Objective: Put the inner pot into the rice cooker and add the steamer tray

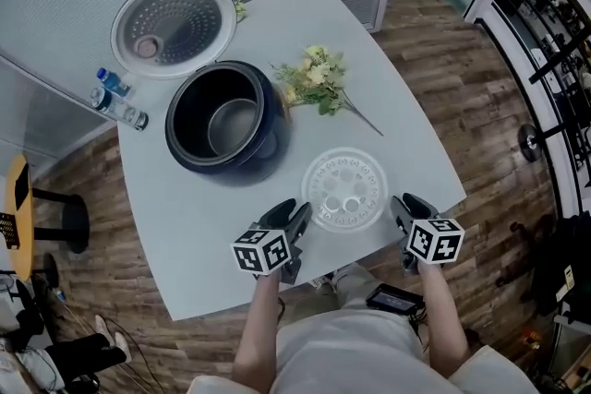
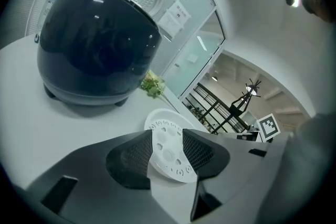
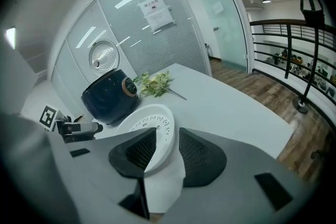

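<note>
Pale grey table (image 1: 416, 134), seen from above. Person seated at the near edge, one gripper in each hand.

Left gripper (image 1: 297, 219): jaws stand partly apart, nothing clamped. In the left gripper view the gap frames the steamer tray (image 1: 345, 189), which lies flat on the table just ahead of the tips. The mesh pads are clear of it.

Right gripper (image 1: 403, 209): jaws likewise partly apart, holding nothing. In the right gripper view the tray's rim runs across the gap and passes behind the left-hand jaw. No pad presses on it.

From the head view the tray, white and perforated, sits between the two sets of jaws. The left tips are just beside its left edge, the right tips just beside its right edge. Whether either tip touches the rim I cannot tell.

Rice cooker (image 1: 272, 138), dark blue, stands beyond the tray, ahead of the left jaws and farther off to the left of the right jaws. Its lid (image 1: 174, 25) is swung open and back. The inner pot (image 1: 233, 125), silvery, is already seated inside the cooker body.

Bunch of pale flowers (image 1: 314, 78) lies on the table past the tray, just to the right of the cooker, well ahead of both jaws.

Two small bottles (image 1: 115, 97) lie at the far left edge, well apart from either gripper.
</note>
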